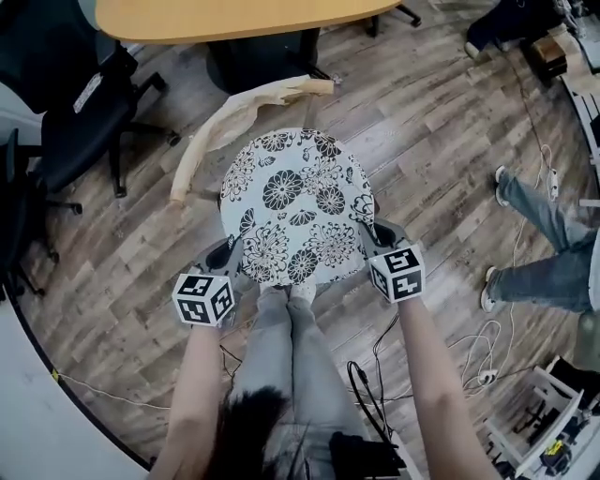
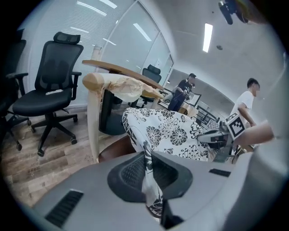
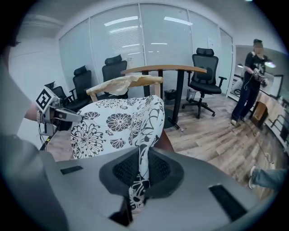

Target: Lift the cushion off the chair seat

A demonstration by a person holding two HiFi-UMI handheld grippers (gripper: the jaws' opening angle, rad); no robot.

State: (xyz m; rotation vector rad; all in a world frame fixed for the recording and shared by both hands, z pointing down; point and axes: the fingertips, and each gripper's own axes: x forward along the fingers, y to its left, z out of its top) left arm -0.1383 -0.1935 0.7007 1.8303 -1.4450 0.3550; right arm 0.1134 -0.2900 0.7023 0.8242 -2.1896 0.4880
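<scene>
A round white cushion (image 1: 295,206) with a black flower print hangs lifted above the wooden chair (image 1: 234,117), hiding most of the seat. My left gripper (image 1: 232,251) is shut on the cushion's near-left edge, and my right gripper (image 1: 373,234) is shut on its near-right edge. In the left gripper view the cushion fabric (image 2: 149,173) is pinched between the dark pads, with a strip of brown seat (image 2: 115,149) showing under the cushion. In the right gripper view the cushion's edge (image 3: 142,169) runs pinched between the pads, and brown seat (image 3: 166,142) shows beneath.
A pale curved chair back (image 1: 216,122) draped with cloth stands behind the cushion. A wooden table (image 1: 234,17) lies beyond. Black office chairs (image 1: 66,122) stand at the left. A person's legs (image 1: 544,253) are at the right, and cables (image 1: 487,347) trail on the wood floor.
</scene>
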